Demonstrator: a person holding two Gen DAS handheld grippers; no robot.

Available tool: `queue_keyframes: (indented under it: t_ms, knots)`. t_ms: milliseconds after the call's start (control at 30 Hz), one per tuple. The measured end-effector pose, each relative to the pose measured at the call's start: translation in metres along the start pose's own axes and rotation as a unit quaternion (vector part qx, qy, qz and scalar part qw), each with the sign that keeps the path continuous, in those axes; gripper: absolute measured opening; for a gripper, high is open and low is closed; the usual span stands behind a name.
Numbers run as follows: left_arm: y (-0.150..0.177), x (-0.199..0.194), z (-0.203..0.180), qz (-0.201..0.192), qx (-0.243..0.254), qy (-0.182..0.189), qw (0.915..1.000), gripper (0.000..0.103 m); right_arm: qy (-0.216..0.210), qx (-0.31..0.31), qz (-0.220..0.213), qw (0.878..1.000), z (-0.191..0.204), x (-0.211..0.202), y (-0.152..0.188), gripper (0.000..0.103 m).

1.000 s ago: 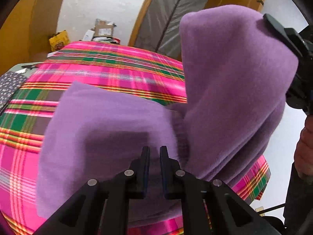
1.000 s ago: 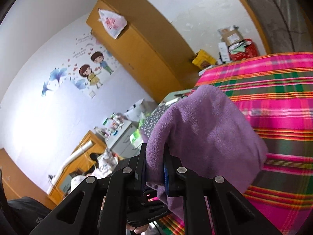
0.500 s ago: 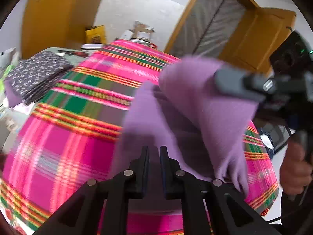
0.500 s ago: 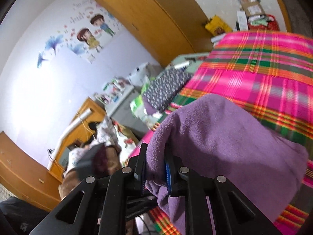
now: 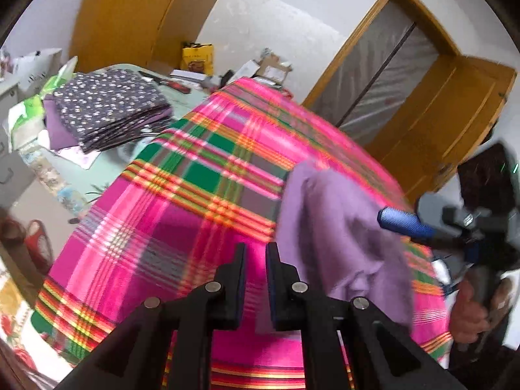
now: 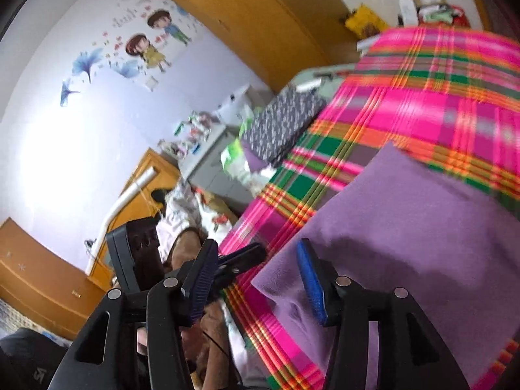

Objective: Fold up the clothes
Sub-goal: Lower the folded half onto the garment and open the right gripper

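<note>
A bright pink, green and orange plaid cloth (image 5: 201, 214) covers the bench. The purple garment (image 6: 422, 227) lies folded at its near right part, one fold standing up. The right claw (image 6: 260, 279) hangs spread wide over the garment's near corner, gripping nothing. The left claw (image 5: 255, 260) has its fingers nearly together over the plaid, empty. At the far left, a stack of dark dotted fabric (image 5: 110, 107) sits on a pale side table. Beyond are a wooden wardrobe (image 5: 130, 16), a wooden door (image 5: 448, 120) and cartoon wall stickers (image 6: 146, 42).
</note>
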State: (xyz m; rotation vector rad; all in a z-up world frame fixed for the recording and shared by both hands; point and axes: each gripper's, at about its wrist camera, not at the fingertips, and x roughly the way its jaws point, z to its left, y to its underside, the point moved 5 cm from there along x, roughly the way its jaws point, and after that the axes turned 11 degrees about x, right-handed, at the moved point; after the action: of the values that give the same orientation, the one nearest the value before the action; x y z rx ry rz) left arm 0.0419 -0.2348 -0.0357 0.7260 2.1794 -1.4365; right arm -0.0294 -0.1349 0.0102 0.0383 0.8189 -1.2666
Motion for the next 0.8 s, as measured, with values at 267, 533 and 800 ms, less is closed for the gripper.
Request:
queue_keyframes:
  t_ms: [267,533,800]
  knots:
    - [-0.012,0.012,-0.043,0.004,0.051,0.047,0.9976,0.038,0.057,0.022,-0.06,0.996,-0.045,-0.059,0.029,0.052]
    - [-0.002,0.033,-0.032,0.043,-0.026,0.112,0.9924,0.015,0.081,0.054,-0.097,0.991,-0.079,-0.097,0.054,0.052]
    - [0.02,0.04,0.012,0.068,-0.097,0.136,0.9836,0.014,0.094,0.059,-0.115,0.987,-0.094,-0.113,0.062,0.052]
